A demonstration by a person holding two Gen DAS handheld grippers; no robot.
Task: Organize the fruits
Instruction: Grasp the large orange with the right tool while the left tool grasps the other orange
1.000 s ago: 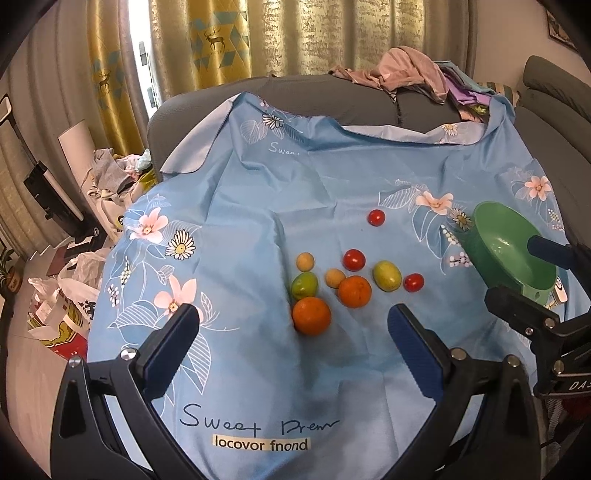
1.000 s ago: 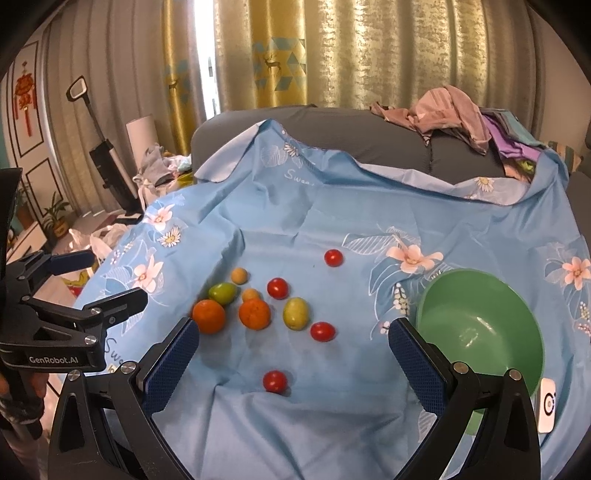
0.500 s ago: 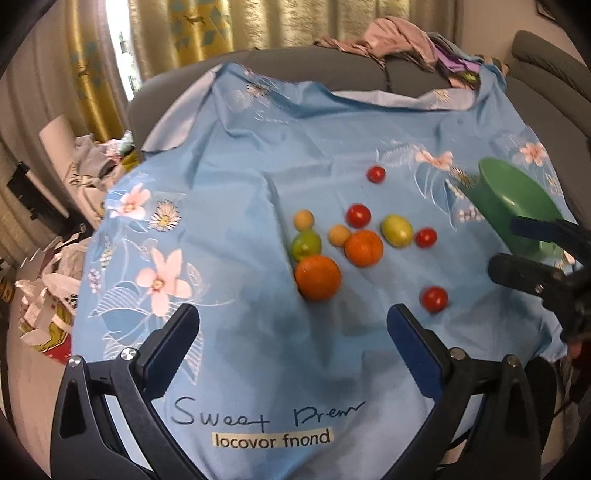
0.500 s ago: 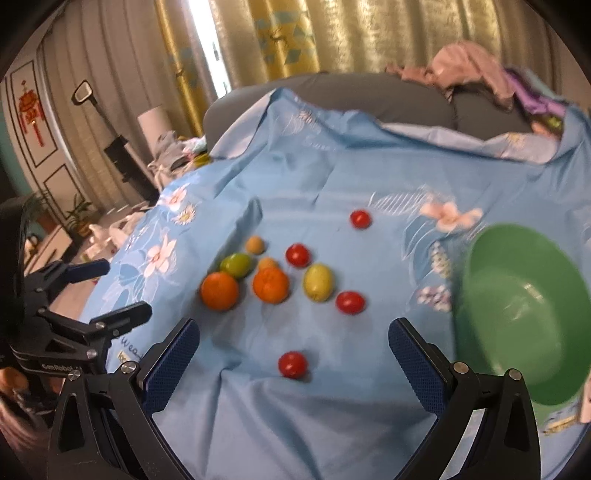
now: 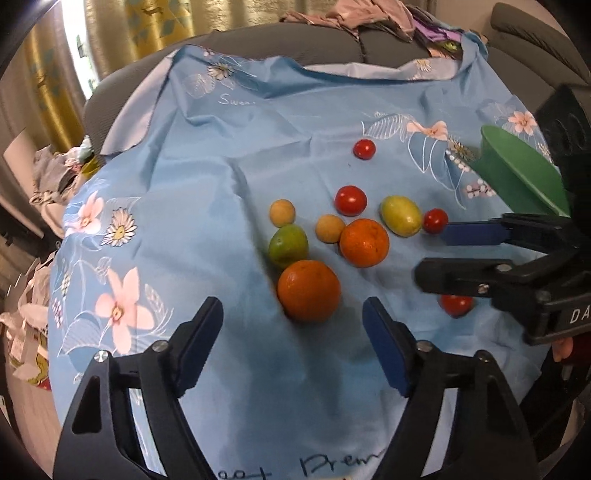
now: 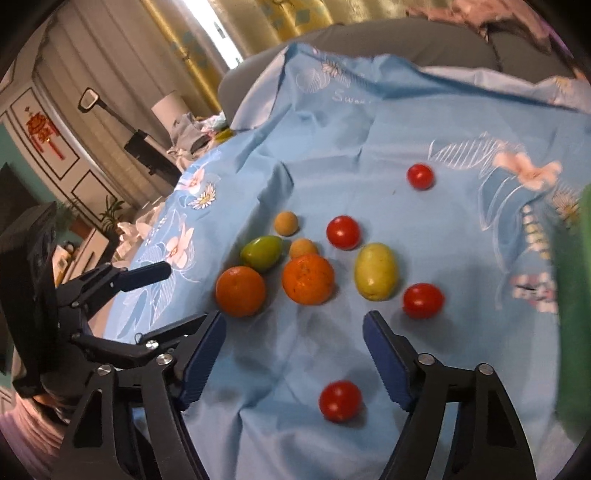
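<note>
My left jaws [image 5: 291, 325] gape empty just short of the near orange [image 5: 308, 290]. My right jaws [image 6: 293, 338] gape over a cherry tomato [image 6: 340, 400]; the blurred green bowl [image 6: 574, 314] sits right.

Under me lies a light blue floral cloth [image 5: 229, 155] with "Sweet Dream" lettering, draped over a grey sofa [image 5: 258, 40] whose backrest holds a heap of pink and purple clothes [image 5: 373, 14]. Behind it I see gold curtains [image 6: 295, 14] with a bright gap of window, and to my left a stick vacuum [image 6: 122, 125], a red hanging ornament [image 6: 40, 129] on a panelled wall and a potted plant [image 6: 110, 214]
</note>
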